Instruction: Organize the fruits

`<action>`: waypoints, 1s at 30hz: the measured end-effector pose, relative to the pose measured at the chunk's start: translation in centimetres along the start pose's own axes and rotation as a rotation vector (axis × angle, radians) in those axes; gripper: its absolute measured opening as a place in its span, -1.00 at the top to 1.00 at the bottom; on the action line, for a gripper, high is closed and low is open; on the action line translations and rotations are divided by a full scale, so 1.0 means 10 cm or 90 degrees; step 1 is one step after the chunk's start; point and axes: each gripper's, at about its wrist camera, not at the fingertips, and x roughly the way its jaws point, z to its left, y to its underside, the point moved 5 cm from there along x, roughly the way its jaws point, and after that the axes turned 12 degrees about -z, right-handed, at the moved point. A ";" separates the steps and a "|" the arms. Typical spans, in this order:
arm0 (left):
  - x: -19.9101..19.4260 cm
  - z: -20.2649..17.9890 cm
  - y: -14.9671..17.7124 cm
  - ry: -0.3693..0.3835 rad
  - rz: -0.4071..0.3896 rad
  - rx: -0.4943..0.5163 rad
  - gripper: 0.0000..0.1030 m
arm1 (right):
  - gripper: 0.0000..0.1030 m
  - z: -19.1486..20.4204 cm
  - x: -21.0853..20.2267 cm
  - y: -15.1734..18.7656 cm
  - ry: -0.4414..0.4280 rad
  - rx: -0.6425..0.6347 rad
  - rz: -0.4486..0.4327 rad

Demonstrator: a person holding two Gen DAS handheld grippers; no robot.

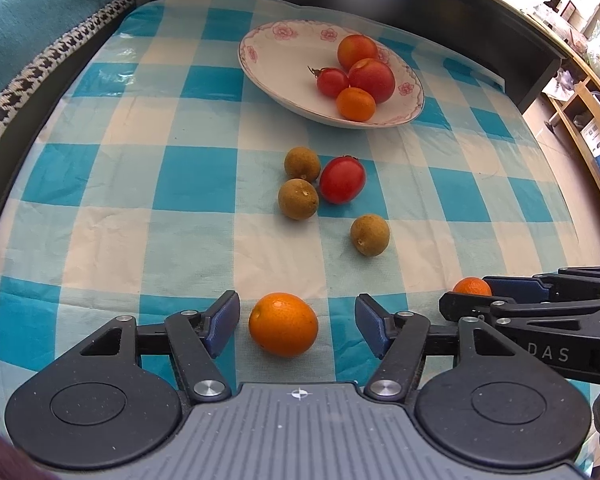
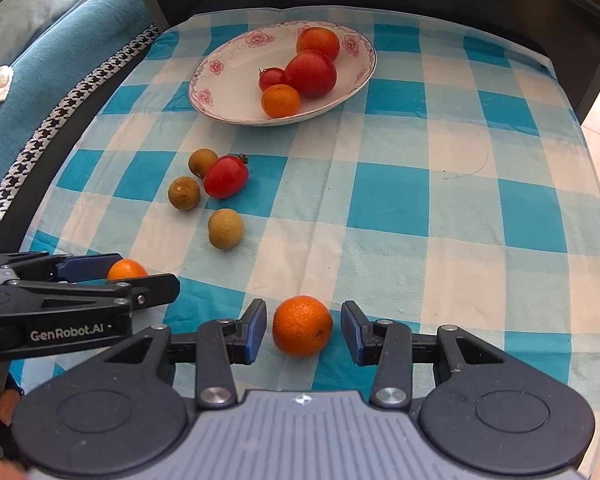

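Both tongs, left tongs [image 1: 296, 322] and right tongs [image 2: 304, 330], stand open, each astride an orange [image 1: 283, 323] [image 2: 302, 325] on the checked worktop [image 1: 100, 216] without touching it. Next, I judge, each must close, lift, and carry toward the plate [image 1: 268, 76] at twelve o'clock, where four fruits already lie.

You have one plate [image 1: 260, 46] with four fruits in it: two large tomatoes [image 1: 371, 80], one small cherry tomato [image 1: 332, 82] and one small orange [image 1: 356, 104]. On the checked cloth [image 1: 140, 220] you have three brown longans [image 1: 298, 199], one red tomato [image 1: 343, 179] and two oranges: one [image 1: 283, 324] in your left view, one [image 2: 302, 325] in your right.
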 end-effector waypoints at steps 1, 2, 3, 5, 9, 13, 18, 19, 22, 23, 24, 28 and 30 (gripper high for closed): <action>0.00 -0.01 0.00 -0.001 0.000 0.004 -0.34 | 0.18 0.00 0.01 0.01 0.004 -0.001 0.003; 0.00 -0.01 0.01 -0.002 -0.001 0.008 -0.33 | 0.18 -0.01 0.02 0.02 0.004 -0.003 0.002; 0.00 -0.02 0.01 -0.004 -0.001 0.013 -0.31 | 0.18 0.00 0.01 0.02 0.004 -0.004 0.000; 0.00 -0.04 0.02 -0.007 -0.002 0.022 -0.19 | 0.19 0.01 0.01 0.01 0.007 -0.007 -0.005; -0.01 -0.08 0.04 -0.015 -0.002 0.049 0.04 | 0.29 0.04 -0.01 0.02 0.011 -0.023 -0.006; -0.02 -0.09 0.05 -0.007 0.002 0.051 0.18 | 0.34 0.09 -0.06 0.03 0.014 -0.043 -0.010; -0.02 -0.08 0.05 -0.003 0.003 0.046 0.19 | 0.35 0.10 -0.11 0.02 0.004 -0.033 -0.016; -0.01 -0.08 0.04 -0.002 0.003 0.044 0.19 | 0.35 0.09 -0.11 0.01 0.004 -0.031 -0.019; 0.00 -0.05 0.01 0.000 0.000 0.030 0.18 | 0.35 0.08 -0.12 0.00 0.004 -0.024 -0.022; 0.01 -0.05 0.00 0.002 -0.003 0.025 0.15 | 0.35 0.07 -0.12 0.00 0.004 -0.022 -0.021; 0.02 -0.04 -0.01 0.003 -0.005 0.016 0.14 | 0.35 0.07 -0.11 0.00 0.004 -0.020 -0.021; 0.05 -0.01 -0.06 0.006 -0.011 -0.009 0.01 | 0.35 0.07 -0.10 0.01 0.002 -0.013 -0.018; 0.07 0.00 -0.08 0.005 -0.011 -0.016 -0.07 | 0.35 0.07 -0.10 0.00 -0.001 -0.011 -0.019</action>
